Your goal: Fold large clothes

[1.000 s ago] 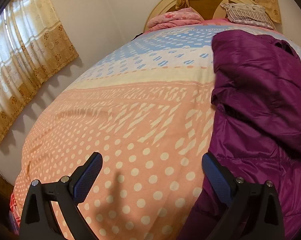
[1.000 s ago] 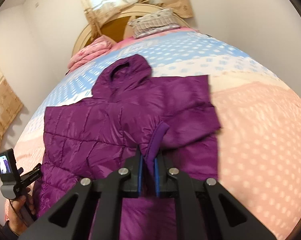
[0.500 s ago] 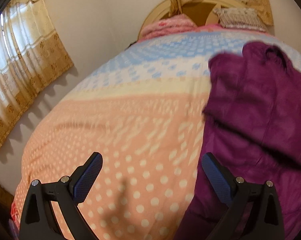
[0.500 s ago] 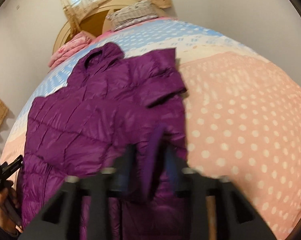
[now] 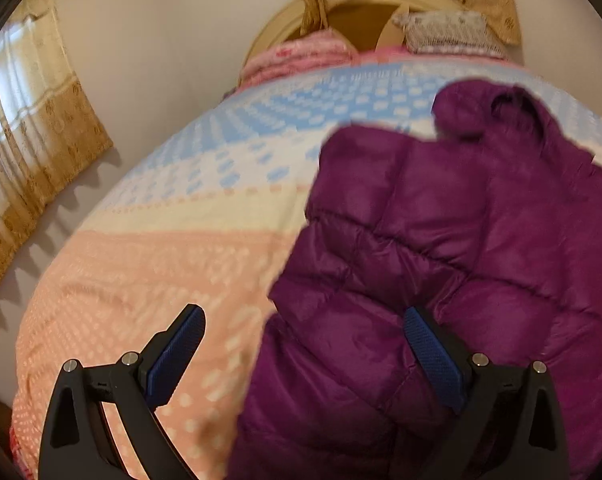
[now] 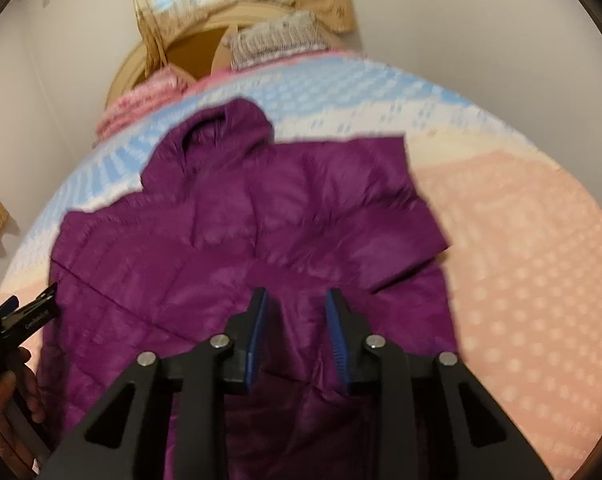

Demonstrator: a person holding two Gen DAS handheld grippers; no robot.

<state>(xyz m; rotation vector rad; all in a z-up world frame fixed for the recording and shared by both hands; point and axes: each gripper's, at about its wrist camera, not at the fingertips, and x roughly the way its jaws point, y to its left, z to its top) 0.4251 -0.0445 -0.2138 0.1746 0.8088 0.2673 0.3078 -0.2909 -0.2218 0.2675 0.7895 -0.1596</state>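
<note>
Since a second ago the right gripper (image 6: 296,322) has let go of the sleeve cuff it pinched, and the left gripper (image 5: 303,354) has swung in from over bare bedspread to the jacket's edge; the purple puffer jacket (image 6: 261,240) now lies spread on the bed (image 5: 149,264), hood (image 6: 225,128) toward the headboard (image 6: 141,60), one sleeve folded across its front.

On the left, the left gripper's jaws stand wide apart with nothing between them; its left pad is over the peach bedspread, its right pad over the jacket's side edge. On the right, the right gripper's jaws are closing, still apart; the jacket's lower front lies under and between the pads, though I cannot tell that they press it.

The likely risk is the slick, puffy shell; a shallow pinch could slip, or the folded sleeve could slide back out if the body is lifted unevenly; a grip taking only the top layer would drag the fold askew.
</note>
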